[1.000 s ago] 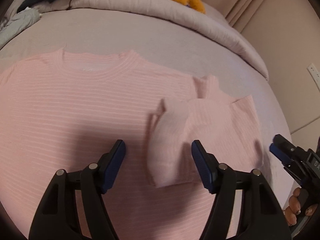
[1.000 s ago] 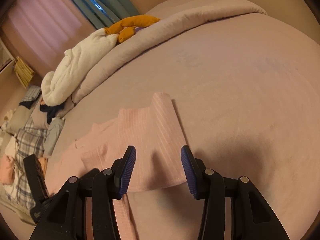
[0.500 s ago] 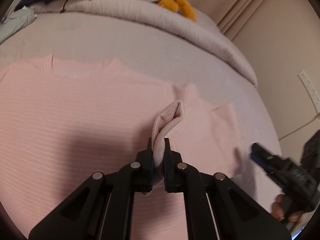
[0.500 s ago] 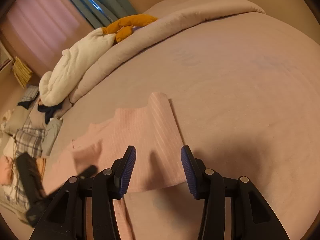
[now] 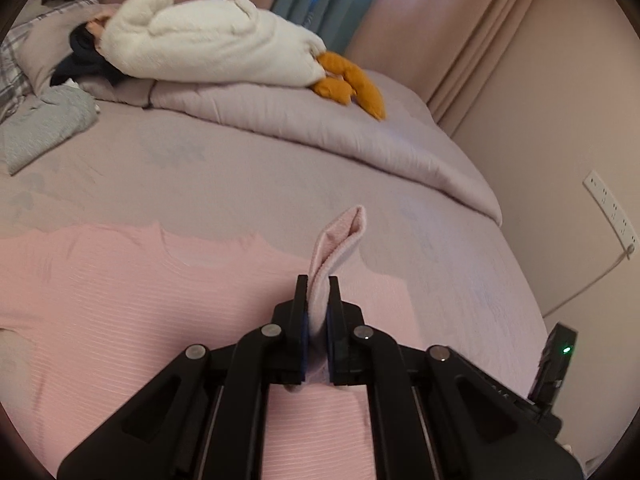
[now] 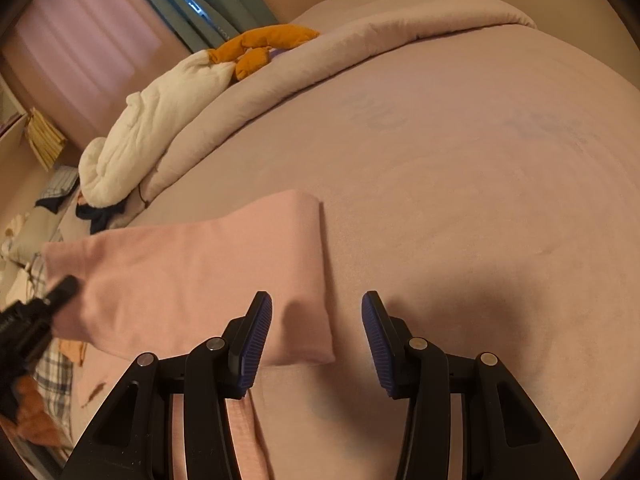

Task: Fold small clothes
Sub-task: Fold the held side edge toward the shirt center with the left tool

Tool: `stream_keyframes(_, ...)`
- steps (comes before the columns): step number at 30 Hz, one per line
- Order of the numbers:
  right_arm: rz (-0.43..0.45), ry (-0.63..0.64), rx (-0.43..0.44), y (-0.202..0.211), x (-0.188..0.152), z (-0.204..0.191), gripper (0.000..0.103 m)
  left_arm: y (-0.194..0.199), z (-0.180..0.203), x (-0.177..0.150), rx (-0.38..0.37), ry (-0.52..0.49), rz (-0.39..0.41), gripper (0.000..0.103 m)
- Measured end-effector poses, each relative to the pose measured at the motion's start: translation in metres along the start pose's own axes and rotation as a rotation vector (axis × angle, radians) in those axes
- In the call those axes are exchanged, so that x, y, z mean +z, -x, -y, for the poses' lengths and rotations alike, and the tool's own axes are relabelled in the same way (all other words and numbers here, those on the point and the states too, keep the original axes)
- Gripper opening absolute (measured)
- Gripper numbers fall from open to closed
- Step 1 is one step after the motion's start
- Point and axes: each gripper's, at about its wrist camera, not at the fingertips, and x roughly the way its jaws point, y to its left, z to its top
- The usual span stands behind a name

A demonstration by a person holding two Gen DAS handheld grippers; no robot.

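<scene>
A pink ribbed sweater (image 5: 140,300) lies flat on the mauve bed (image 5: 240,176), neckline toward the pillows. My left gripper (image 5: 318,284) is shut on the folded sleeve (image 5: 340,236), which sticks up between the pads, lifted off the sweater's body. In the right wrist view the raised pink fabric (image 6: 200,272) stretches from the bed to the blurred left gripper (image 6: 66,286) at the left edge. My right gripper (image 6: 316,308) stands open just above the sweater's near corner, nothing between its pads. Part of its black body (image 5: 556,360) shows at the right in the left wrist view.
A rolled duvet (image 5: 320,120) with a white plush toy (image 5: 208,44) with orange feet runs along the back of the bed. A grey garment (image 5: 44,128) lies far left. A wall power strip (image 5: 610,208) is on the right. Plaid clothes (image 6: 56,368) pile up beside the bed.
The left gripper closed on the folded sleeve and rose with it, pulling the fabric up off the sweater. The right gripper stayed put and open.
</scene>
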Motion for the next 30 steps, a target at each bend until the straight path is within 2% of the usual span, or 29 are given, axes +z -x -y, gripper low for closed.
stream_keyframes(3, -0.008, 0.012, -0.007, -0.004, 0.001, -0.004, 0.047, 0.017, -0.009, 0.011, 0.007, 0.004, 0.03, 0.006)
stream_keyframes(7, -0.022, 0.02, 0.017, -0.007, 0.001, -0.007, 0.047, 0.036, -0.021, 0.025, 0.068, 0.001, 0.072, 0.006)
stream_keyframes(12, -0.042, 0.041, 0.026, -0.014, 0.001, -0.013, 0.047, 0.058, -0.039, 0.037, 0.108, 0.023, 0.116, 0.006)
stream_keyframes(17, -0.089, 0.086, 0.043, -0.03, 0.002, -0.026, 0.047, 0.076, -0.056, 0.043, 0.158, 0.028, 0.132, 0.006)
stream_keyframes(21, -0.102, 0.13, 0.09, -0.034, -0.002, -0.041, 0.042, 0.08, -0.077, 0.043, 0.188, 0.037, 0.092, 0.006)
stream_keyframes(24, -0.097, 0.138, 0.093, -0.04, -0.009, -0.051, 0.039, 0.075, -0.094, 0.04, 0.218, 0.028, 0.051, 0.006)
stream_keyframes(30, -0.18, 0.178, 0.02, -0.069, -0.014, -0.081, 0.034, 0.065, -0.131, 0.034, 0.235, 0.036, -0.032, 0.006)
